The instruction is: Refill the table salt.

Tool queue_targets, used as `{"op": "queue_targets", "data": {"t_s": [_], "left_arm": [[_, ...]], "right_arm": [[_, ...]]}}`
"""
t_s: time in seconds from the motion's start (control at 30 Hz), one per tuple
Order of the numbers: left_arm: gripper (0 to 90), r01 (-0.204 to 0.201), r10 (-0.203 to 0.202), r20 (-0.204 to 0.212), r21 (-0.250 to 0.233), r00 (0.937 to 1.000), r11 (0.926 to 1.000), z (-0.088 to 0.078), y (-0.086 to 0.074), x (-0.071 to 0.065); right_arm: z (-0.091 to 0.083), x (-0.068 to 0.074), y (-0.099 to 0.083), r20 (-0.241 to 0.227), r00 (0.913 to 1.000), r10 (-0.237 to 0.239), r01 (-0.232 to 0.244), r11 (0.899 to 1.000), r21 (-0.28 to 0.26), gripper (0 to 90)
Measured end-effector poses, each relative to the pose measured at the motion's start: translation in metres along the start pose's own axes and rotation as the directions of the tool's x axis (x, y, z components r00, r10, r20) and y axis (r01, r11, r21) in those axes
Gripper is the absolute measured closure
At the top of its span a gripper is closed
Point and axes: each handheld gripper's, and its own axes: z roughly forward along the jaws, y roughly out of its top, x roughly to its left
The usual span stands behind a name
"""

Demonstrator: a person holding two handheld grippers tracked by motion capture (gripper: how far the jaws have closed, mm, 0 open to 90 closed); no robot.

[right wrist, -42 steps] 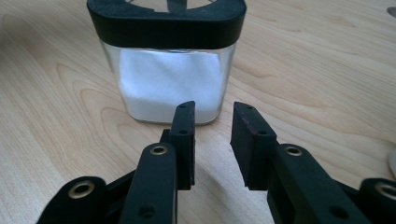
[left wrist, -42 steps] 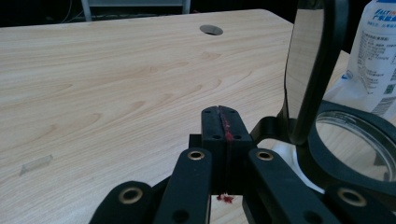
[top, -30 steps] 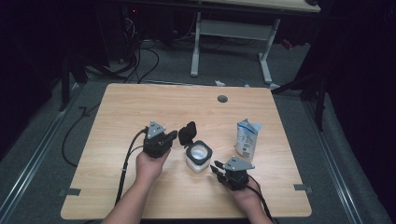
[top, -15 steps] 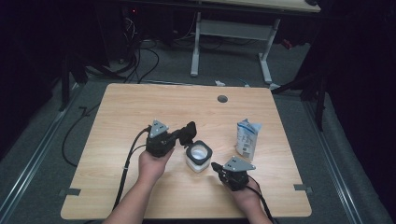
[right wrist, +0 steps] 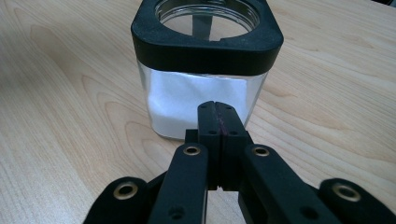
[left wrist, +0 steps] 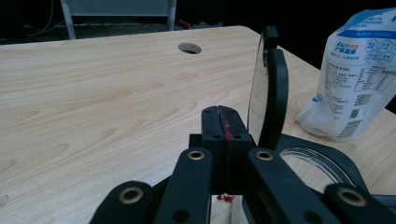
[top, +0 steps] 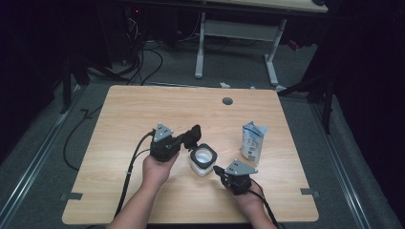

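A square glass jar [top: 202, 161] with a black rim [right wrist: 205, 46] stands mid-table and holds white powder. Its hinged black lid [top: 194, 134] stands flipped up at the jar's far left side. My left gripper [top: 187, 141] is shut beside that lid [left wrist: 273, 93], with nothing between its jaws [left wrist: 223, 122]. My right gripper [top: 218, 170] lies low at the jar's near right. It is shut and empty, its tips [right wrist: 218, 116] just short of the glass wall [right wrist: 205, 93].
A white and blue pouch [top: 252, 140] stands upright to the right of the jar, also in the left gripper view [left wrist: 355, 88]. A round cable hole [top: 227, 101] sits near the table's far edge. Cables trail off the near left side.
The right gripper's jaws have come together. Both hands stay where they were, and the jar and lid have not moved.
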Motion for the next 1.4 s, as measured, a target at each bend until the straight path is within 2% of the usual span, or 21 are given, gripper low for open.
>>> {"op": "queue_targets", "data": {"t_s": [0.33, 0.53, 0.8, 0.9, 1.13, 1.4], "left_arm": [[89.8, -0.003, 0.003, 0.027, -0.009, 0.9996, 1.0, -0.001, -0.006, -0.007], [89.8, -0.034, 0.034, 0.042, -0.002, 0.9985, 0.9994, -0.003, -0.01, -0.017], [89.7, -0.052, 0.052, 0.07, -0.008, 0.9962, 0.9986, -0.006, -0.016, -0.028], [89.7, -0.062, 0.062, 0.064, -0.003, 0.996, 0.9981, -0.008, -0.02, -0.029], [89.6, -0.059, 0.059, 0.043, -0.008, 0.9973, 0.9982, -0.014, -0.03, -0.027], [89.7, -0.055, 0.054, 0.02, 0.027, 0.9983, 0.9981, -0.019, -0.046, -0.024]], "right_arm": [[0.004, 0.003, 0.003, 0.007, 1.0, -0.007, 0.007, 1.0, -0.004, 90.0], [0.004, 0.004, 0.002, 0.006, 0.9998, -0.019, 0.019, 1.0, -0.004, 89.9], [0.005, 0.003, 0.002, 0.003, 0.9999, -0.012, 0.012, 1.0, -0.004, 89.6], [0.005, 0.004, 0.002, 0.002, 0.9999, -0.012, 0.012, 1.0, -0.003, 89.5], [0.005, 0.003, 0.001, 0.006, 0.9998, -0.018, 0.018, 1.0, 0.003, 88.9], [0.003, -0.001, 0.001, 0.0, 0.9997, 0.026, -0.026, 1.0, -0.005, 89.9]]}}
